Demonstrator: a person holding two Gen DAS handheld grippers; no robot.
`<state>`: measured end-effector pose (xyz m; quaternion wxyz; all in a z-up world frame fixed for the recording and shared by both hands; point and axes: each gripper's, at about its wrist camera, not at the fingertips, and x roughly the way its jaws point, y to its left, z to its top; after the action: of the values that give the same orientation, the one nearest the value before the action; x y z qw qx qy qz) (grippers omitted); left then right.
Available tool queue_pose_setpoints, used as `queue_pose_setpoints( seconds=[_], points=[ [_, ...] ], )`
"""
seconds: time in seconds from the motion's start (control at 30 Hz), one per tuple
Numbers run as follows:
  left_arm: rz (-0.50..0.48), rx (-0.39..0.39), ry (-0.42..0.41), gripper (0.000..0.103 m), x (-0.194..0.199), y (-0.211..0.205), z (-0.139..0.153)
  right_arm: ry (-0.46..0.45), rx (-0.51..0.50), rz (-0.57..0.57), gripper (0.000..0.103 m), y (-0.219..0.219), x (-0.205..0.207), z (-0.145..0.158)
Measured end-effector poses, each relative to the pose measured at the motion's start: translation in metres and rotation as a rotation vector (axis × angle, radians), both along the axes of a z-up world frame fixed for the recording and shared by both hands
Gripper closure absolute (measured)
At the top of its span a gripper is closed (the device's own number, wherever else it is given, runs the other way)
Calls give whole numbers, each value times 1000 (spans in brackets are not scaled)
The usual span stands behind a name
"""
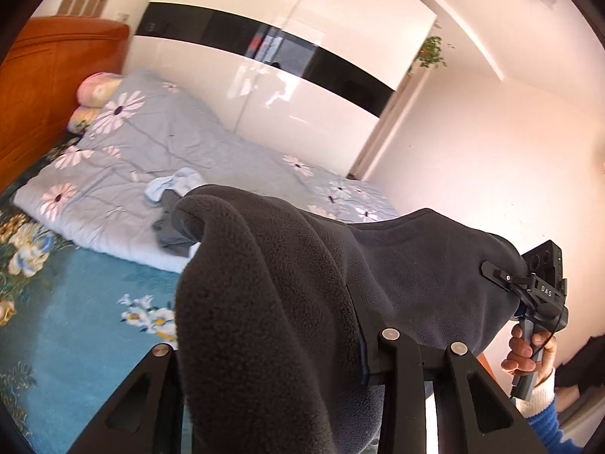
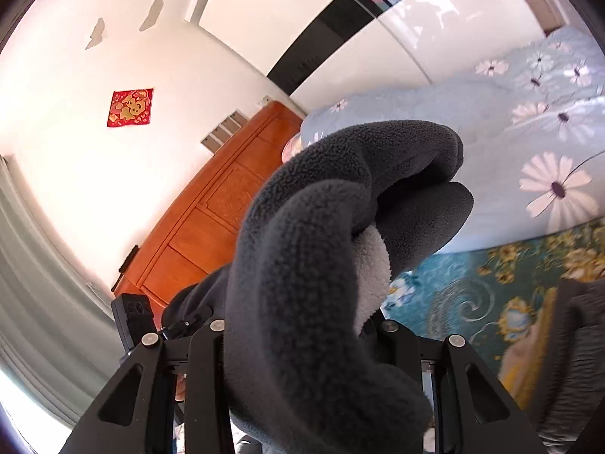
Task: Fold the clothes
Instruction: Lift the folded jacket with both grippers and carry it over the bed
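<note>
Bright daylight, fisheye warp, slight blur

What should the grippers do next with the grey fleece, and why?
Probably carry the fleece over the bed and lower it flat. The left gripper and right gripper each pinch a bunched edge, holding it up in the air, so it can't be folded until it is spread out.

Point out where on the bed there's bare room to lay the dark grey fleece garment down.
Freest is the teal floral bedsheet, bordered by the pale blue daisy-print quilt's near edge and the left gripper. On the quilt, the stretch toward the white glossy wardrobe is bare. Crowded: the light blue and grey clothes on the quilt's near edge.
</note>
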<state>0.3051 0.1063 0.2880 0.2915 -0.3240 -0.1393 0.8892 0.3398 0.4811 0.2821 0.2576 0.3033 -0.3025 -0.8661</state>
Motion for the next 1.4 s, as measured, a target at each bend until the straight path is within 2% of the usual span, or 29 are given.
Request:
queue_pose_setpoints(
  seconds=[0.1,0.27,0.4,0.47,0.57,0.67,0.77,0.83,0.97,1.07,1.2,1.3,1.4],
  points=[
    [-103,7,12,65,-1,69,14,28,46,-77,62,54,38,27],
    [-239,32,-29,66,-12,175,12,9,105,-210,62,129,87,46],
    [-283,57,-54,66,-16,234,-11,0,130,-303,62,188,115,41],
    [-286,71,-78,66,-17,249,-34,8,115,-322,62,216,126,25],
    [-255,64,-155,66,-26,257,-84,-9,23,-354,62,247,132,-27],
    [-207,26,-262,66,-33,261,-136,-127,-77,-406,62,257,124,-105],
    [-208,87,-294,64,-22,256,-156,-197,-214,-440,61,267,131,-173],
    [-223,130,-299,62,-13,253,-161,-159,-313,-450,59,268,138,-194],
    [-232,153,-312,59,-11,251,-166,-128,-380,-449,57,272,141,-206],
    [-257,206,-361,52,-10,241,-173,-137,-397,-439,48,276,141,-204],
    [-269,216,-349,47,-10,221,-171,-146,-376,-432,44,276,150,-183],
    [-256,228,-378,45,-12,203,-174,-155,-367,-470,43,283,163,-176],
    [-238,192,-358,44,-6,180,-175,-209,-287,-512,43,289,176,-167]
  ],
)
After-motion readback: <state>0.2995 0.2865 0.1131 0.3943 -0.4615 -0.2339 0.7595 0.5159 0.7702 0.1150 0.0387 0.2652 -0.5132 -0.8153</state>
